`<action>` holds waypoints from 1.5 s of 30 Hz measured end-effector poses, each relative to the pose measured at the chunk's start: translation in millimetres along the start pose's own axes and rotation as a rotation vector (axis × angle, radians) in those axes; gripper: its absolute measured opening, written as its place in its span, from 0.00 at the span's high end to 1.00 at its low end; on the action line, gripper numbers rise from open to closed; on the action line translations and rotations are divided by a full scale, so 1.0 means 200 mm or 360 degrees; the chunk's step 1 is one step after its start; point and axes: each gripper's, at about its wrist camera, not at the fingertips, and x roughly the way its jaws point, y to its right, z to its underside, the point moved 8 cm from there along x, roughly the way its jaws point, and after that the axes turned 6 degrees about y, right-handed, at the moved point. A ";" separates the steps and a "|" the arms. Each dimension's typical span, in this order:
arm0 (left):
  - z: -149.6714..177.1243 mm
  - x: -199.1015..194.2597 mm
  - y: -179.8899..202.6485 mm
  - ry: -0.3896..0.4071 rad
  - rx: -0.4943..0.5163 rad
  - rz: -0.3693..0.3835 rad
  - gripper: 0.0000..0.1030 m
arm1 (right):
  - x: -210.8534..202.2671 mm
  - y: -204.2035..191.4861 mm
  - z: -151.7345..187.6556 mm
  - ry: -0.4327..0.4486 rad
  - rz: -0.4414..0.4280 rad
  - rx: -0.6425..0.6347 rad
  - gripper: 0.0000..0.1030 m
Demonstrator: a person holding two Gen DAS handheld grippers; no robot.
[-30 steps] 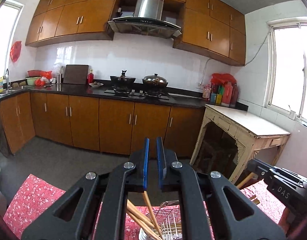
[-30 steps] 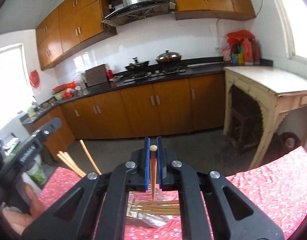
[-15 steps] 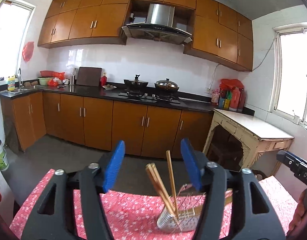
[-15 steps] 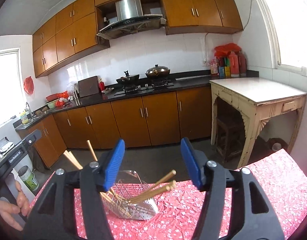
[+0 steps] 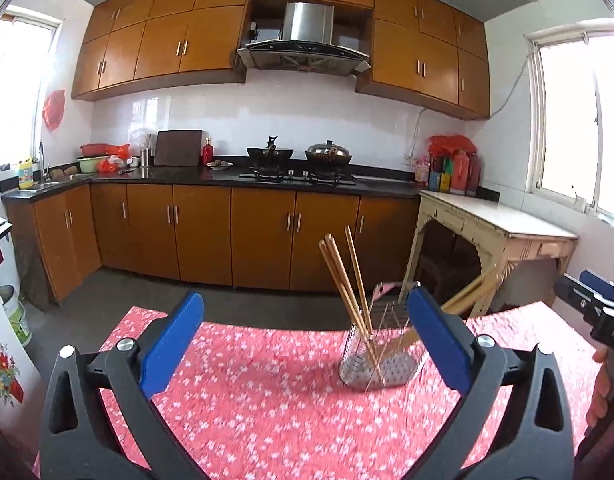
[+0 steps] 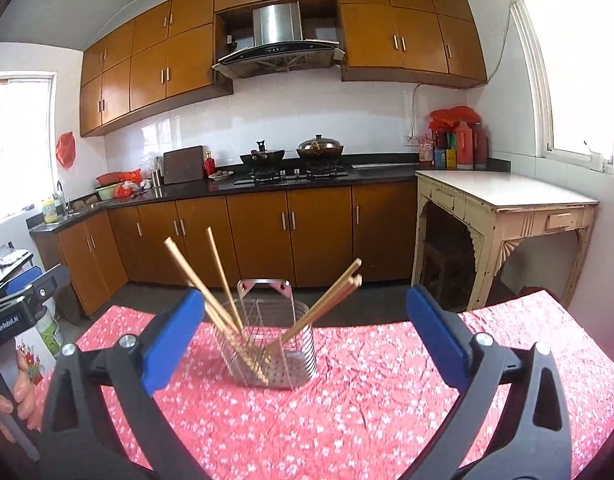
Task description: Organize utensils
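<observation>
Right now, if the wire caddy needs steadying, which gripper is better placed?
Right, probably. The wire caddy sits centred between the open right gripper; the left gripper, also open, has it off-centre.

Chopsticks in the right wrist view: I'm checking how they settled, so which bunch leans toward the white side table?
The right bunch, tips together, tilts toward the side table. The left bunch leans the other way in the holder.

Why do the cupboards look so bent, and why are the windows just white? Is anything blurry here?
Left wrist view: the fisheye lens bows the cabinets; the right window is blown out white; the tablecloth looks slightly smeared. Right wrist view: same bending; both windows glare; the wire holder and chopsticks are fairly sharp; dark corners are the lens rim.
</observation>
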 end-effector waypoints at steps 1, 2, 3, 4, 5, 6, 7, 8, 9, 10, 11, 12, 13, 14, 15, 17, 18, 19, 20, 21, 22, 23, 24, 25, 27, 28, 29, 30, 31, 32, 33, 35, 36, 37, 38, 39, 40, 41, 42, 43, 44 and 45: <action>0.02 -0.02 0.01 -0.0005 0.0008 0.0008 0.02 | -0.02 0.00 0.01 0.0000 0.0017 -0.0007 0.04; 0.05 -0.04 0.01 -0.0012 0.0020 0.0016 0.02 | -0.04 0.00 0.02 0.0005 0.0051 -0.0020 0.04; 0.06 -0.05 0.02 -0.0009 0.0031 0.0019 0.02 | -0.06 0.00 0.03 0.0016 0.0077 -0.0031 0.04; 0.07 -0.07 0.02 0.0003 0.0045 0.0019 0.02 | -0.08 0.01 0.04 0.0035 0.0109 -0.0042 0.04; 0.08 -0.09 0.03 0.0022 0.0055 0.0027 0.02 | -0.11 0.01 0.05 0.0055 0.0146 -0.0049 0.04; 0.10 -0.12 0.04 0.0028 0.0059 0.0038 0.02 | -0.13 0.01 0.07 0.0064 0.0166 -0.0051 0.04; 0.11 -0.14 0.05 0.0027 0.0065 0.0052 0.02 | -0.15 0.01 0.09 0.0070 0.0177 -0.0051 0.04; 0.13 -0.16 0.06 0.0024 0.0068 0.0076 0.02 | -0.18 0.00 0.12 0.0071 0.0168 -0.0054 0.04; 0.15 -0.18 0.07 0.0021 0.0072 0.0096 0.02 | -0.20 0.00 0.14 0.0069 0.0155 -0.0057 0.04; 0.16 -0.20 0.08 0.0018 0.0082 0.0112 0.02 | -0.22 -0.01 0.17 0.0066 0.0141 -0.0063 0.04; 0.18 -0.22 0.10 0.0011 0.0100 0.0117 0.02 | -0.24 -0.02 0.19 0.0061 0.0133 -0.0071 0.04; 0.20 -0.24 0.10 0.0009 0.0113 0.0117 0.02 | -0.26 -0.03 0.23 0.0057 0.0124 -0.0086 0.04; 0.22 -0.26 0.12 0.0006 0.0138 0.0118 0.02 | -0.28 -0.04 0.26 0.0054 0.0126 -0.0094 0.04; 0.24 -0.28 0.13 -0.0001 0.0164 0.0115 0.02 | -0.29 -0.04 0.28 0.0048 0.0126 -0.0100 0.04; 0.26 -0.30 0.14 -0.0004 0.0182 0.0111 0.02 | -0.31 -0.05 0.31 0.0046 0.0120 -0.0099 0.04; 0.30 -0.33 0.15 -0.0002 0.0208 0.0108 0.02 | -0.35 -0.05 0.36 0.0040 0.0103 -0.0074 0.04; 0.32 -0.35 0.16 0.0011 0.0213 0.0099 0.02 | -0.36 -0.05 0.38 0.0035 0.0095 -0.0066 0.04; 0.34 -0.37 0.16 0.0027 0.0204 0.0090 0.02 | -0.37 -0.05 0.41 0.0029 0.0084 -0.0054 0.04; 0.36 -0.39 0.15 0.0044 0.0183 0.0082 0.02 | -0.39 -0.06 0.43 0.0026 0.0068 -0.0043 0.04; 0.37 -0.40 0.14 0.0052 0.0152 0.0094 0.02 | -0.40 -0.06 0.45 0.0025 0.0057 -0.0040 0.04; 0.38 -0.41 0.14 0.0055 0.0119 0.0111 0.02 | -0.41 -0.07 0.47 0.0026 0.0055 -0.0039 0.04; 0.40 -0.41 0.13 0.0057 0.0083 0.0121 0.02 | -0.42 -0.08 0.49 0.0030 0.0054 -0.0041 0.04; 0.41 -0.42 0.12 0.0061 0.0063 0.0115 0.02 | -0.44 -0.08 0.50 0.0038 0.0054 -0.0047 0.04; 0.42 -0.42 0.11 0.0068 0.0050 0.0101 0.02 | -0.45 -0.08 0.51 0.0050 0.0054 -0.0052 0.04; 0.45 -0.43 0.09 0.0079 0.0039 0.0040 0.02 | -0.46 -0.09 0.51 0.0070 0.0046 -0.0055 0.04; 0.47 -0.43 0.08 0.0078 0.0035 0.0014 0.02 | -0.47 -0.09 0.51 0.0085 0.0040 -0.0062 0.04; 0.48 -0.43 0.08 0.0075 0.0030 -0.0002 0.02 | -0.48 -0.10 0.51 0.0095 0.0036 -0.0069 0.04; 0.49 -0.43 0.08 0.0072 0.0024 -0.0009 0.02 | -0.48 -0.11 0.52 0.0108 0.0033 -0.0084 0.04; 0.50 -0.44 0.07 0.0072 0.0020 -0.0011 0.02 | -0.49 -0.12 0.52 0.0118 0.0029 -0.0096 0.04; 0.50 -0.43 0.07 0.0072 0.0018 -0.0012 0.02 | -0.50 -0.13 0.53 0.0129 0.0020 -0.0109 0.04; 0.51 -0.44 0.08 0.0073 0.0020 -0.0012 0.02 | -0.50 -0.14 0.53 0.0136 0.0019 -0.0118 0.04; 0.52 -0.45 0.08 0.0073 0.0029 -0.0017 0.02 | -0.52 -0.15 0.55 0.0153 0.0022 -0.0138 0.04; 0.53 -0.44 0.08 0.0065 0.0036 -0.0011 0.02 | -0.53 -0.16 0.55 0.0160 0.0026 -0.0151 0.04; 0.55 -0.45 0.08 0.0057 0.0037 -0.0007 0.02 | -0.53 -0.16 0.56 0.0161 0.0035 -0.0160 0.04; 0.55 -0.45 0.09 0.0048 0.0036 -0.0003 0.02 | -0.52 -0.16 0.56 0.0159 0.0041 -0.0162 0.04; 0.56 -0.45 0.08 0.0042 0.0033 0.0001 0.02 | -0.52 -0.16 0.56 0.0154 0.0041 -0.0157 0.04; 0.57 -0.45 0.09 0.0032 0.0030 0.0012 0.02 | -0.52 -0.15 0.57 0.0145 0.0038 -0.0146 0.04; 0.58 -0.45 0.09 0.0021 0.0028 0.0032 0.02 | -0.51 -0.15 0.58 0.0135 0.0037 -0.0135 0.04; 0.58 -0.45 0.10 0.0018 0.0029 0.0035 0.02 | -0.51 -0.15 0.58 0.0130 0.0040 -0.0128 0.04; 0.59 -0.45 0.10 0.0015 0.0033 0.0036 0.02 | -0.51 -0.14 0.59 0.0122 0.0042 -0.0122 0.04; 0.59 -0.45 0.11 0.0014 0.0035 0.0037 0.02 | -0.51 -0.14 0.60 0.0114 0.0040 -0.0118 0.04; 0.59 -0.45 0.11 0.0013 0.0039 0.0042 0.02 | -0.51 -0.14 0.61 0.0108 0.0036 -0.0113 0.04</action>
